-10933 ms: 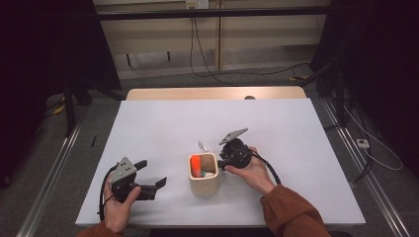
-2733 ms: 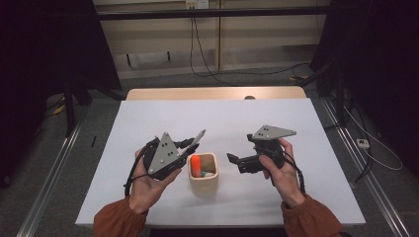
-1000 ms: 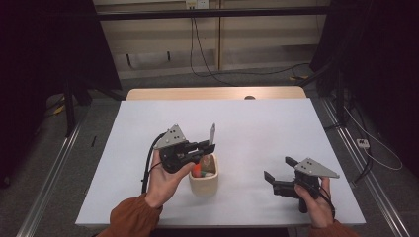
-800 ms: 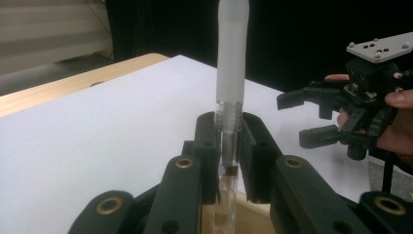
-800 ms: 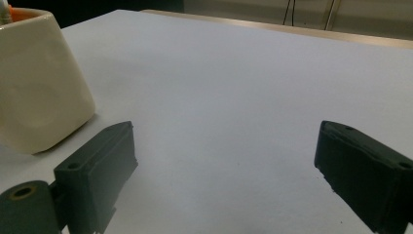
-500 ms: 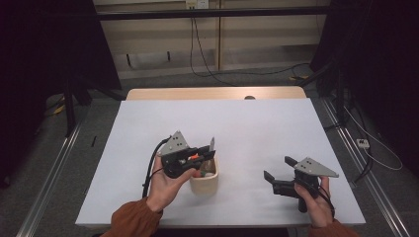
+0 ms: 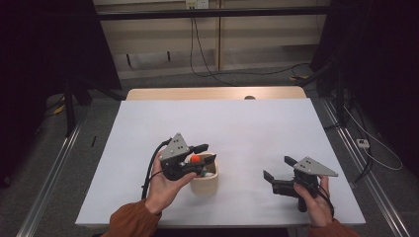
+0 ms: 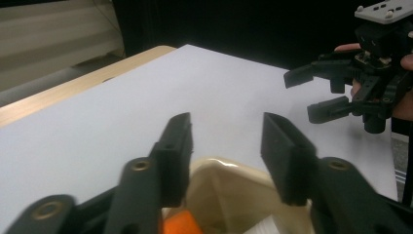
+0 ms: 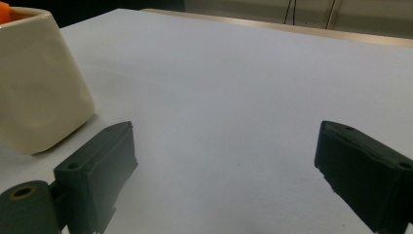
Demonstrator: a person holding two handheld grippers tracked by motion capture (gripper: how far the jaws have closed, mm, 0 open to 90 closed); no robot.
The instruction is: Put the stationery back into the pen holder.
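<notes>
Table (image 7: 237, 123) with a white top takes most of the high view, and a wooden strip (image 7: 212, 93) runs along its far edge. Behind the table there is a grey floor with black cables (image 7: 217, 69).

The cup (image 7: 205, 180), cream in colour, stands on the near part of the table, a little left of the middle. In the right gripper view the same cup (image 9: 39, 78) is at the left edge, its wall going narrower toward the bottom, and it rests flat on the white top.

The left gripper (image 7: 202, 153) is held by the person's left hand (image 7: 165, 185) just above the cup's opening. Its jaws are released, with a clear gap between them, and they grasp nothing. In the left gripper view the two black jaws stand over the far rim of the cup (image 8: 229, 168), one at each side of the middle.

The right gripper (image 7: 276, 170) is in the person's right hand (image 7: 314, 200), near the right side of the table and well apart from the cup. Its jaws are also spread wide and empty, pointing left toward the cup. The left gripper view shows this gripper (image 8: 311, 90) at the far right, above the white top.

An orange thing (image 7: 195, 158) sits inside the cup, its top just under the left gripper's jaws. What it is exactly cannot be told. Beside it in the cup there is something white (image 7: 210, 174), also too small to name.
</notes>
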